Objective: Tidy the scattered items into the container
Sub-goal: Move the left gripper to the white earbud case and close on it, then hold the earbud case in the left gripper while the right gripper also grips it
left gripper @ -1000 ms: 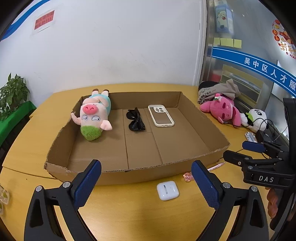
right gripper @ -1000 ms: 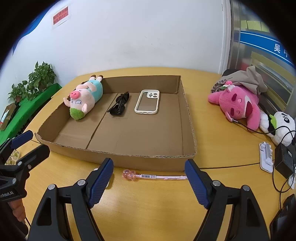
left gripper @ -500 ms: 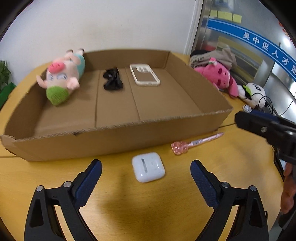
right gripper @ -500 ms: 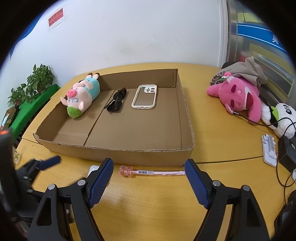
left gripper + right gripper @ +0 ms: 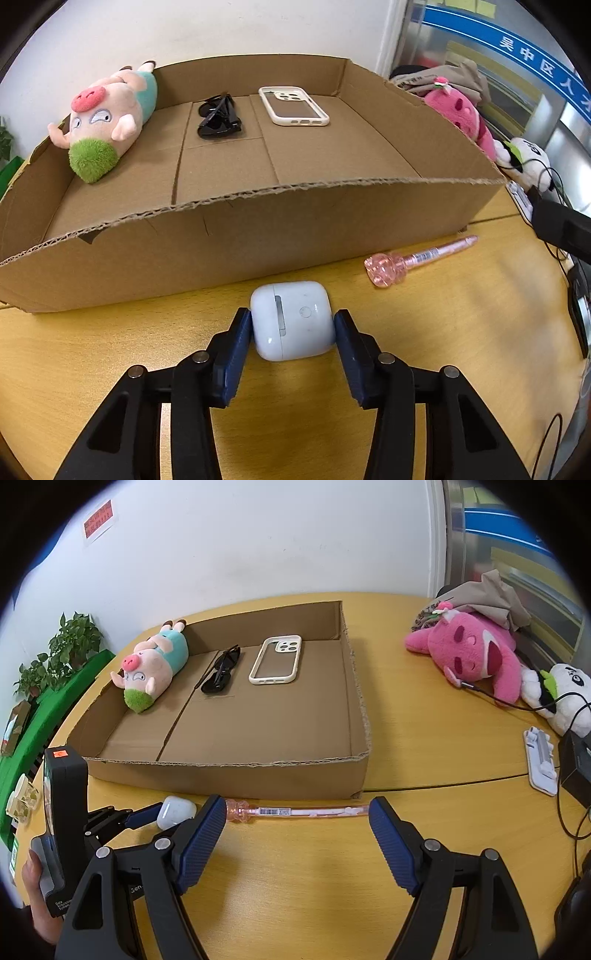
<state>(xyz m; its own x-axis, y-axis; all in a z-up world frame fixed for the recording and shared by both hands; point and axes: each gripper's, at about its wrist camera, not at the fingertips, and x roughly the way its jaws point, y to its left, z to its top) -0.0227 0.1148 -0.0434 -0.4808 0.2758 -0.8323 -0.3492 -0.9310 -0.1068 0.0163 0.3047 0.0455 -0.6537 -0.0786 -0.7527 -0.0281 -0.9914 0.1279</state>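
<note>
Cardboard box (image 5: 258, 236) wall just behind earbud case (image 5: 293, 319).

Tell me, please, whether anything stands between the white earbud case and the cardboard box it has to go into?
Only the box's own near wall: the earbud case sits on the table right in front of it, between the left gripper pads, so it must be lifted over that rim. The floor behind it is bare, and the pink pen lies off to the side.

In the left wrist view, the right gripper (image 5: 563, 230) is cut off by the right edge, only a blurred dark block showing. The red wall notice (image 5: 98, 519) at upper left of the right wrist view is too small to read, and the small cups (image 5: 20, 802) at the left edge are perhaps half cut off.
</note>
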